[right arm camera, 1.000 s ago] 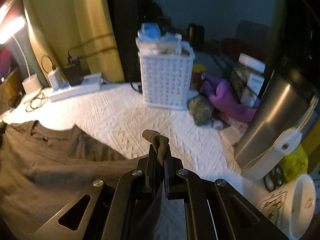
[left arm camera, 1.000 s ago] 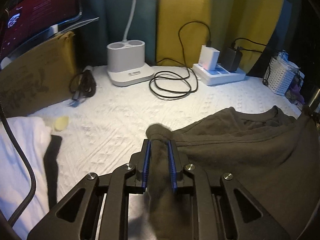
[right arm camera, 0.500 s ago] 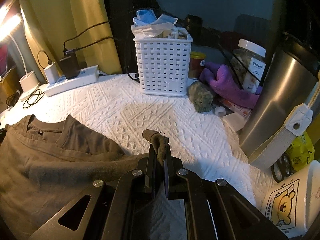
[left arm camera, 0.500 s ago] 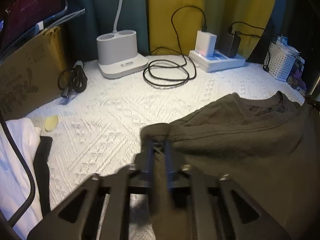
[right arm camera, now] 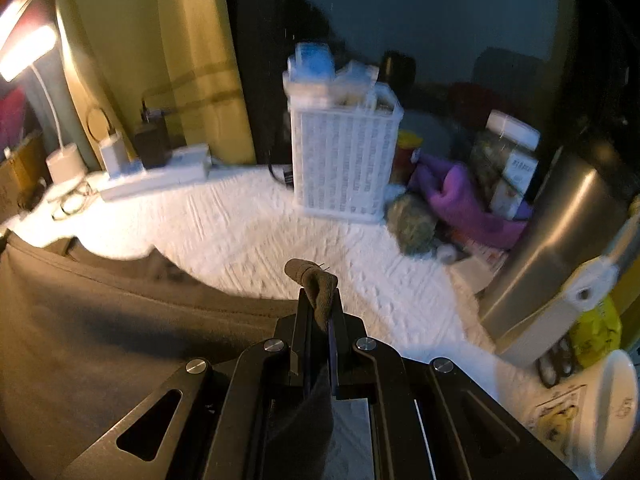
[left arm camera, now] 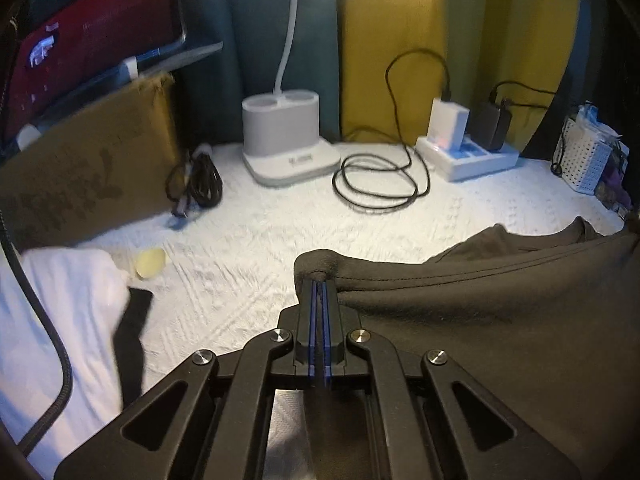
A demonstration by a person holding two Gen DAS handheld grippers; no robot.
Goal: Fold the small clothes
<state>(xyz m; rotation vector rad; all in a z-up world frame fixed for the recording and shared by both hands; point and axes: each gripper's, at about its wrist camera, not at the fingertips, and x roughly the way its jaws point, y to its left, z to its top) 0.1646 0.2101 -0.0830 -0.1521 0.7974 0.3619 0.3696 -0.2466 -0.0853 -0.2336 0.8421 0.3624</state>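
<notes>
We have the left tongs (left arm camera: 319, 292) pinched narrow on a bunched corner of the shirt (left arm camera: 500, 300), the blue-lined pads pressed almost together with a knob of cloth poking out past the tips. The dark brown shirt stretches away to the right of these tongs, its hem seam taut, and its far part rests on the white textured tabletop (left arm camera: 260, 240).

Our right tongs (right arm camera: 319, 300) grip another corner of the same shirt (right arm camera: 100, 320); a small roll of cloth sticks out above their tips, and more of it hangs down between the fingers. Here the shirt spreads off to the left, its neckline lying on the tabletop (right arm camera: 248, 240).

In the left view, beyond the shirt, stand a white lamp base (left arm camera: 286, 140), a looped black cable (left arm camera: 376, 184) and a power strip (left arm camera: 468, 156) carrying a white charger and a black one. A bundled cord (left arm camera: 200, 184) lies beside a cardboard sheet (left arm camera: 88, 160) leaning at the left. Near us on that side lies a white cloth (left arm camera: 60, 300) with a black strip (left arm camera: 132, 340) at its edge, and a small yellowish piece (left arm camera: 151, 269) sits just beside it.

In the right view, a white basket (right arm camera: 344, 160) stands at the back, next to a purple cloth (right arm camera: 460, 196) and a jar (right arm camera: 506, 160). A steel flask (right arm camera: 560, 248) and a white cup (right arm camera: 612, 408) sit at the right. Both views are slightly blurred.
</notes>
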